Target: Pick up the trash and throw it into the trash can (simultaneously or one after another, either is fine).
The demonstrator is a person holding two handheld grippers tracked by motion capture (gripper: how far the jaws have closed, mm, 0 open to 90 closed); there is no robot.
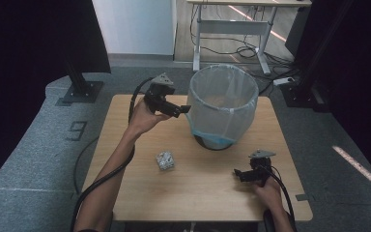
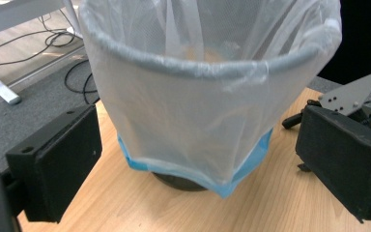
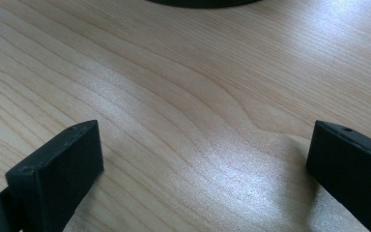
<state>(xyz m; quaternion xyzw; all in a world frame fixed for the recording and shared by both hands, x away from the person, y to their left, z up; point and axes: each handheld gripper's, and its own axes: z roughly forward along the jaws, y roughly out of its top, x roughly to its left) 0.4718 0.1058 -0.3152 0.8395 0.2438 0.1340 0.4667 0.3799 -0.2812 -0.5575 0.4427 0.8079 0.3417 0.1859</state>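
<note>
In the high view, the left gripper (image 1: 182,110) is hovering open and empty at nine o'clock of the bin (image 1: 223,104), just beside its rim. A crumpled wrapper (image 1: 164,160) is lying on the surface (image 1: 140,193) at seven o'clock of the bin. The right gripper (image 1: 237,173) is resting at five o'clock.

In the left gripper view, the bag-lined bin (image 2: 193,96) is standing straight ahead between wide jaws.

In the right gripper view, the jaws are gaping over bare wood (image 3: 193,121).

Numeral "9" marked on the grey floor mat (image 1: 77,129), left of the wooden table (image 1: 140,193)
</note>
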